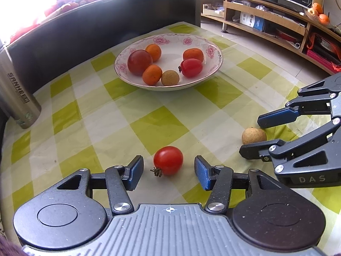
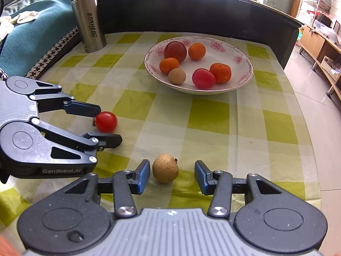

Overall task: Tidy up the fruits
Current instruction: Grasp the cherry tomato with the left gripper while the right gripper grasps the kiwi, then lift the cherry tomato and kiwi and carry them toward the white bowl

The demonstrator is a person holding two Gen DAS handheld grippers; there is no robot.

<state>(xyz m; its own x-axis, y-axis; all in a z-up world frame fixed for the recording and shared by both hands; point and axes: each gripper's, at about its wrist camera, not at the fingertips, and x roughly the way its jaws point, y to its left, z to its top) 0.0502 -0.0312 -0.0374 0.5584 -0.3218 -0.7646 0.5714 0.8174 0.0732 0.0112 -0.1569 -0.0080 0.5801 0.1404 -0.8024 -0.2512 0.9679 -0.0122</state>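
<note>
Six fruits already sit in the flowered bowl (image 1: 210, 64); two are left on the checked cloth (image 1: 106, 128) — a red tomato (image 1: 168, 160) and a tan longan (image 2: 165, 168). My left gripper (image 1: 168, 171) is spread wide with the tomato between the blue pads, gaps on both sides, nothing held. My right gripper (image 2: 170, 176) is equally wide around the longan; the left pad looks just beside the fruit, though I cannot tell whether it touches. My judgement: near the end, with two grasps and two transfers remaining. Hard to make out: the undersides of both fruits, and the items on the dark ledge behind the bowl — washed out by window glare. A steel flask (image 2: 88, 19) stands at the far corner.
</note>
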